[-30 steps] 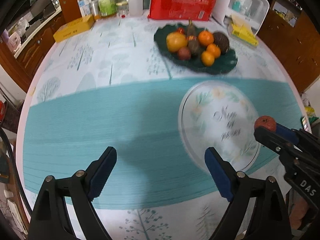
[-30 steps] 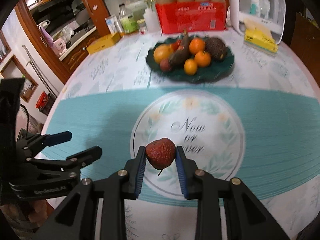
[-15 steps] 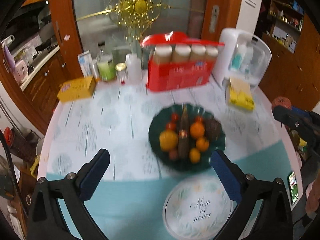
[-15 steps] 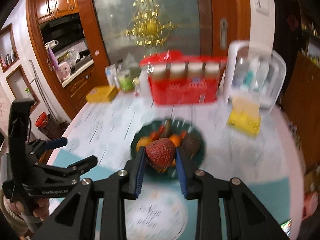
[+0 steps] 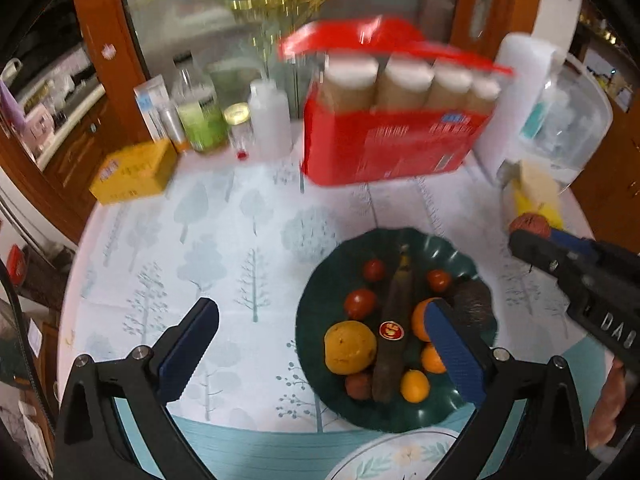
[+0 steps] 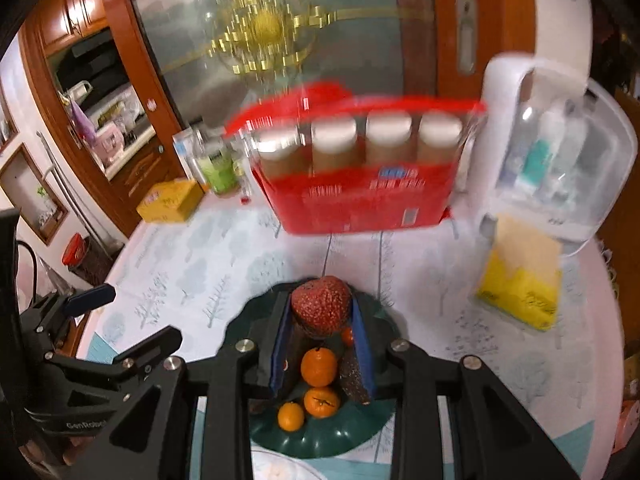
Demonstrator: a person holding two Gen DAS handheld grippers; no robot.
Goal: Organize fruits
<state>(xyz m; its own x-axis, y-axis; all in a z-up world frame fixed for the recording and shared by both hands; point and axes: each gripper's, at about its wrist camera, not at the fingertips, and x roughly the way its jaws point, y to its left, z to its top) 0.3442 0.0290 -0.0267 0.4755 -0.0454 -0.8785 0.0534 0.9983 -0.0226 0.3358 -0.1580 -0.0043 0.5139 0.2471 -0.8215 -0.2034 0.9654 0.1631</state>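
Observation:
A dark green fruit plate (image 5: pixel 320 392) holds oranges, small red fruits, a large yellow fruit (image 5: pixel 350 346), a long dark fruit (image 5: pixel 394 332) and a brown avocado. My right gripper (image 6: pixel 321 312) is shut on a bumpy red fruit (image 6: pixel 320 306) and holds it above the plate (image 6: pixel 340 436). The red fruit also shows in the left wrist view (image 5: pixel 528 224), at the right. My left gripper (image 5: pixel 320 344) is open and empty, above the plate's left side.
A red carton of jars (image 5: pixel 392 136) stands behind the plate. A yellow box (image 5: pixel 134 170) and bottles (image 5: pixel 200 120) stand back left. A white clear-lidded container (image 6: pixel 560 152) and a yellow packet (image 6: pixel 520 276) sit at the right. A white round plate (image 5: pixel 392 460) lies nearest me.
Both grippers have moved forward over the table toward the green plate. The red fruit, still gripped, has gone from above the white plate to above the green plate.

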